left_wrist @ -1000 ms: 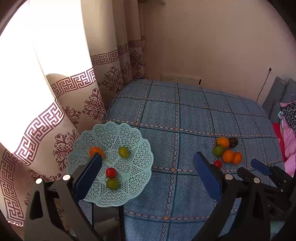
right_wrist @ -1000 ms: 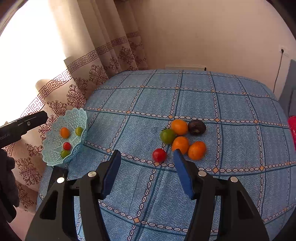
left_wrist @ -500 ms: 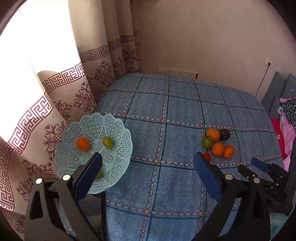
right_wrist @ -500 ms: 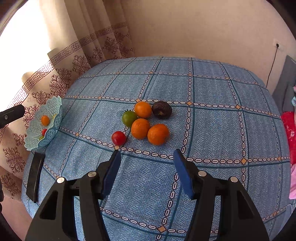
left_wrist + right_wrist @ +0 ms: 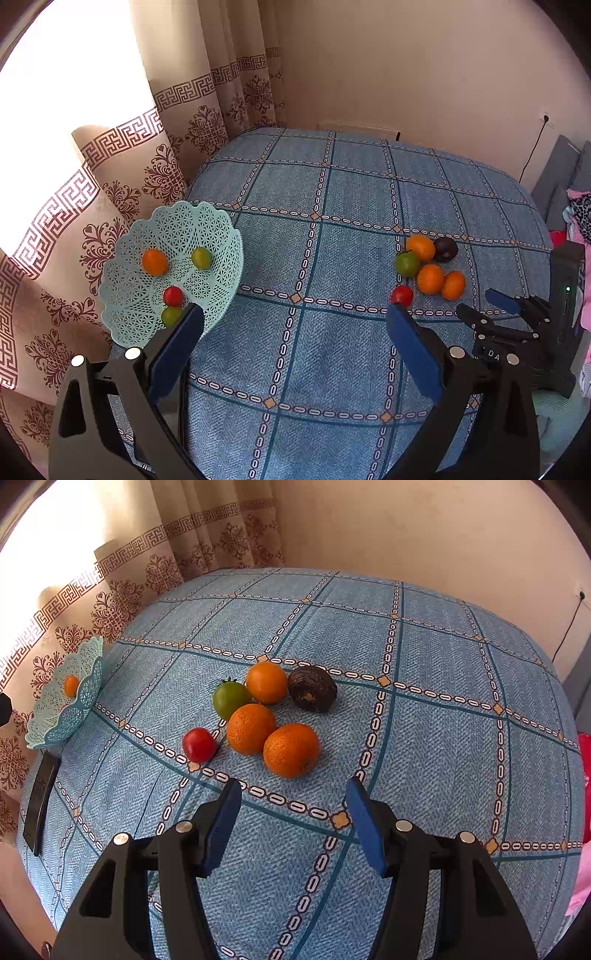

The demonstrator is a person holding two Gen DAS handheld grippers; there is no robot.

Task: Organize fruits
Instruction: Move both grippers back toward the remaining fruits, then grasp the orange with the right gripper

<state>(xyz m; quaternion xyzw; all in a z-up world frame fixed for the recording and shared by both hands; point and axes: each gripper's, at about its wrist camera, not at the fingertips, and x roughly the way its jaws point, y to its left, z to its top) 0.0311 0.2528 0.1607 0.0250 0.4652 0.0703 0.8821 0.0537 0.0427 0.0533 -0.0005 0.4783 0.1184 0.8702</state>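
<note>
The right gripper (image 5: 291, 797) hangs with its blue pads spread wide and nothing between them, pointed at the nearest orange (image 5: 291, 750), which lies just beyond the tips; the left gripper (image 5: 291, 325) is likewise spread and empty, held above the blue checked cloth (image 5: 332, 206) with the basket (image 5: 140, 332) off its left pad. Six fruits sit in a tight cluster on the cloth: that orange touches a second orange (image 5: 251, 728), with a green tomato (image 5: 231, 699), a third orange (image 5: 266, 682) and a dark wrinkled fruit (image 5: 312, 688) behind, and a red tomato (image 5: 198, 744) just apart. I reckon the trouble lies in that crowding; a pad coming down on the left side could wedge against the second orange and shove it, and round fruit on soft cloth would roll. The basket, already holding four small fruits, seems to overhang the cloth's edge by the curtain (image 5: 122, 158); a careless drop might tip it.
</note>
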